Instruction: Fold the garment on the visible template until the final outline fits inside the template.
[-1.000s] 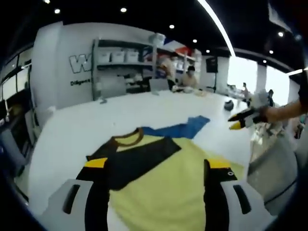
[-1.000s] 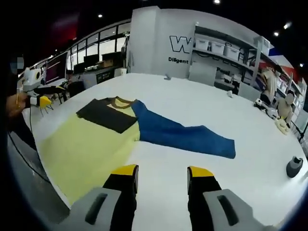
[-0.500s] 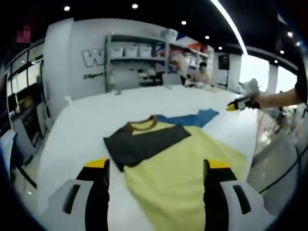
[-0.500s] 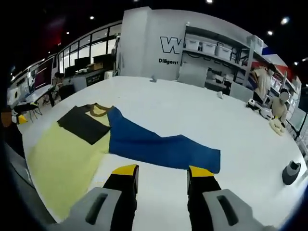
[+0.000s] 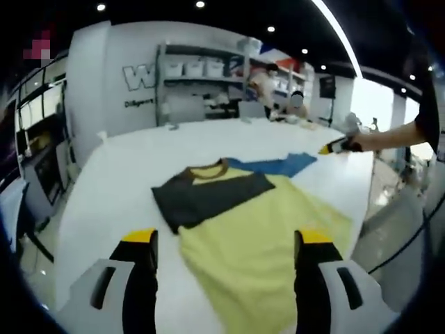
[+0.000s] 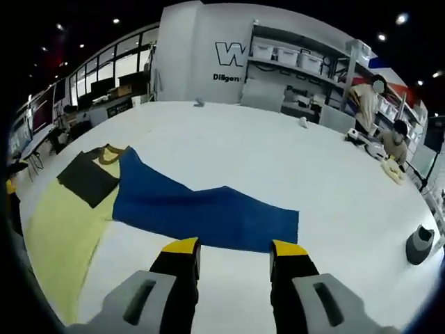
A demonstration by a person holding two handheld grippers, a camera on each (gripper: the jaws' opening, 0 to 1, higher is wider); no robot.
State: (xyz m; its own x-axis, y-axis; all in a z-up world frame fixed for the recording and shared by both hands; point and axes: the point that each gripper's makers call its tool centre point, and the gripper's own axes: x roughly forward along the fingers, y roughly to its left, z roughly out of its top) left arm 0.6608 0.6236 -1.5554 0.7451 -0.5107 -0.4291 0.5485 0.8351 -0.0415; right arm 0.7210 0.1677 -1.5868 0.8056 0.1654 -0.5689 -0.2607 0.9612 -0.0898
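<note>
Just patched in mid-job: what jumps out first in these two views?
A big yellow garment with a dark shoulder panel lies spread flat on the white table, with a blue cloth stretched out beside it from the collar end. Both grippers hang open above the table: the left gripper over the yellow cloth, the right gripper at the blue cloth's near edge.

One garment [image 5: 250, 223], one table [image 6: 278, 160], two people [image 6: 381, 122], one dark object [image 6: 419, 245].
</note>
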